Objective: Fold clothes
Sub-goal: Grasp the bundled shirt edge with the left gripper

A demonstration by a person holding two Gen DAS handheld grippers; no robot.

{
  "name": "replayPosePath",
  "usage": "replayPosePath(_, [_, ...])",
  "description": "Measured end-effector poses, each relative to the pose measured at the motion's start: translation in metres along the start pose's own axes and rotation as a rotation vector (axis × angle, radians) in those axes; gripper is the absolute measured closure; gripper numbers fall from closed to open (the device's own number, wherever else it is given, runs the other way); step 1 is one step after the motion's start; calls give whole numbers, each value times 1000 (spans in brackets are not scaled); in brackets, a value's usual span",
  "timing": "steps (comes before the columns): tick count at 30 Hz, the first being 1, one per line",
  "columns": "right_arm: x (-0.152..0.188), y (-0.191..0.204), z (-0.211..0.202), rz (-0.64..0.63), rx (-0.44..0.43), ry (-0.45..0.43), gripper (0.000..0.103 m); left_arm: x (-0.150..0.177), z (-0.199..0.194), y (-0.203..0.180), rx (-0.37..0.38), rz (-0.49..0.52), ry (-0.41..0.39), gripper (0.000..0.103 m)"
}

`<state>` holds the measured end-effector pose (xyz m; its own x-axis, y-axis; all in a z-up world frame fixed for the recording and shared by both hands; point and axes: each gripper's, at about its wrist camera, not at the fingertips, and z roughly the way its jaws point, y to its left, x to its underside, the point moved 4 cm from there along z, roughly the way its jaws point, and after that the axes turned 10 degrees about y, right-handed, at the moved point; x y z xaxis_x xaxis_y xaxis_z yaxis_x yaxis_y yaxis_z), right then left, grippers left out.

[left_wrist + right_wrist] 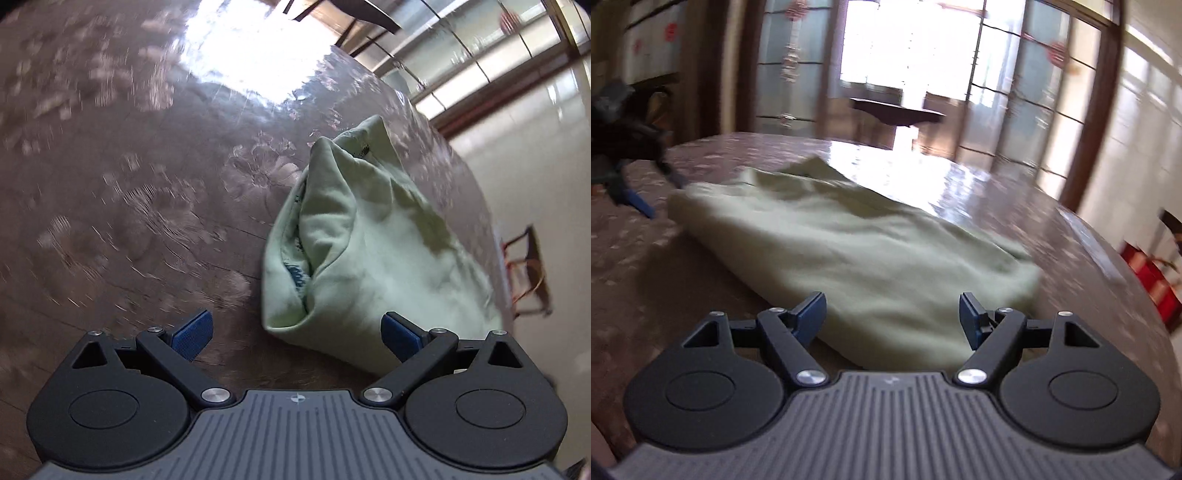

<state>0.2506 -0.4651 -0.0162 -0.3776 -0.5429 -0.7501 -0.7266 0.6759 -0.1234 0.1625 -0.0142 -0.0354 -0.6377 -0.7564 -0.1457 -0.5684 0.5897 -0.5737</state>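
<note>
Both claws stand open and hold nothing: the left gripper (295,334) above the near left corner of the pale green folded garment (373,254), the right gripper (892,317) over its near edge. It lies on the brown flower-patterned table (129,192), toward the right.

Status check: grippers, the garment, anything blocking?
Left gripper open, empty. Right gripper open, empty. Pale green garment bundled in a loose fold on the floral tablecloth. Nothing in the way.
</note>
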Motion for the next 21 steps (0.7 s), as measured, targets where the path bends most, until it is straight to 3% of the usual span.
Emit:
replayPosePath(4, [-20,31,9,-89,-73,-28,26,-1,16,-2,92,-89,19,3])
replayPosePath(9, [-39,71,15,-240,-141,-62,26,-8,32,-1,149,-155,-4,2])
replayPosePath(16, [-42,73,15,-203,-166,-59,25,-20,54,-11,223,-196,-37,0])
replayPosePath(18, [-39,67,13,-188,-155,-54,25,-20,54,-14,210,-198,-61,8])
replayPosePath(20, [-36,59,11,-171,-144,-48,25,-21,53,-18,194,-185,-73,46])
replayPosePath(21, [-34,54,11,-156,-135,-45,25,-22,53,-19,181,-175,-70,58])
